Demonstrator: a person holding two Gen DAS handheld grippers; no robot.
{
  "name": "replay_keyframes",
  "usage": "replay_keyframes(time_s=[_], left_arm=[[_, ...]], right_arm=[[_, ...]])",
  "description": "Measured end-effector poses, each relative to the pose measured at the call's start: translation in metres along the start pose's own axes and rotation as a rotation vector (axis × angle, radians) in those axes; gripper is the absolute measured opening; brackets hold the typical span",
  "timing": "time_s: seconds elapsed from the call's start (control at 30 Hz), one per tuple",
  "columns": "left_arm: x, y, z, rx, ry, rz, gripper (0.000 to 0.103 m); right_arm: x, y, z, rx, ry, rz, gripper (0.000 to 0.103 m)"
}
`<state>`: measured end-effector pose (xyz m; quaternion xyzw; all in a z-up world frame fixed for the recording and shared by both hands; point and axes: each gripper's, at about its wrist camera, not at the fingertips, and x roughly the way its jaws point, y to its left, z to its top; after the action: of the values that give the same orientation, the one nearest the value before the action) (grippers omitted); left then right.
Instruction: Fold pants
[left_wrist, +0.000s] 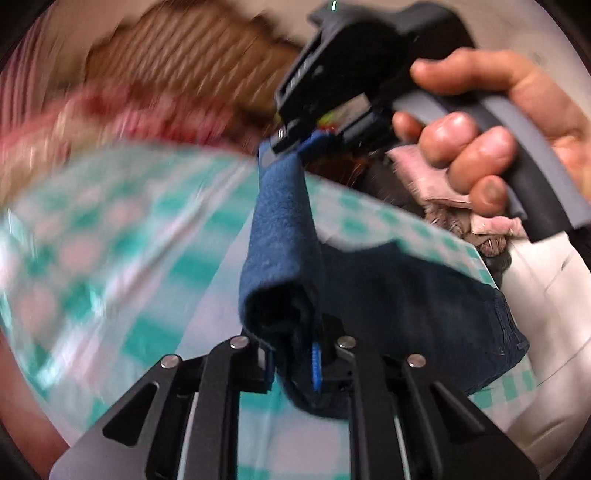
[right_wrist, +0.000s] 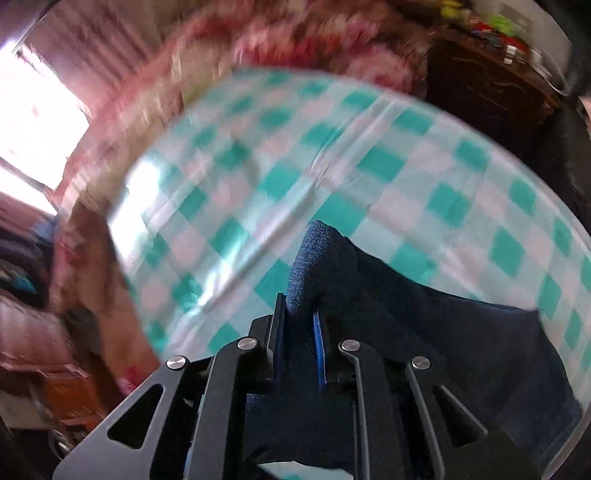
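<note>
Both tongs are clamped on the dark blue denim pants, and the cloth is strung up between them, lifted off the counter covered in a teal-and-white checked plastic cloth. From the left wrist view, the left tongs pinch a bunched, rolled-over fold of denim between their blue-padded fingers, closed tight on it. Straight ahead the right tongs bite the far end of the same strip, with the person's right hand squeezing the grey handle behind them. Held this way, the stretch between the two grips stays taut, which I judge is meant to keep one edge straight while the rest hangs.

The remainder of the pants drapes down to the right and rests on the counter near its right edge. Beyond that edge there is a heap of pinkish and brown cloth (other laundry, perhaps; too blurred to be sure).

From the right wrist view, the right tongs hold a rounded hump of denim poking up between the closed fingers, while the rest of the cloth trails back toward the counter's near right corner.

The surroundings are smeared with motion blur, so this looks like mid-swing: probably carrying the held edge over to lay one half upon the other.
</note>
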<state>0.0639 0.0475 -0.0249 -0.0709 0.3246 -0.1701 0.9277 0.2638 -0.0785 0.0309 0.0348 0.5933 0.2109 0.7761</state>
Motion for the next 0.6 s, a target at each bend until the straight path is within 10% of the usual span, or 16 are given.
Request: replay_keyframes(time_s=[0.3, 0.6], left_arm=[[-0.004, -0.272, -0.002, 0.498, -0.169, -0.020, 0.013], [0.116, -0.404, -0.167, 0.869, 0.012, 0.051, 0.024]], right_arm=[[-0.189, -0.218, -0.109, 0.244, -0.280, 0.078, 0.013], [-0.088, -0.410, -0.254, 0.455, -0.192, -0.002, 0.018]])
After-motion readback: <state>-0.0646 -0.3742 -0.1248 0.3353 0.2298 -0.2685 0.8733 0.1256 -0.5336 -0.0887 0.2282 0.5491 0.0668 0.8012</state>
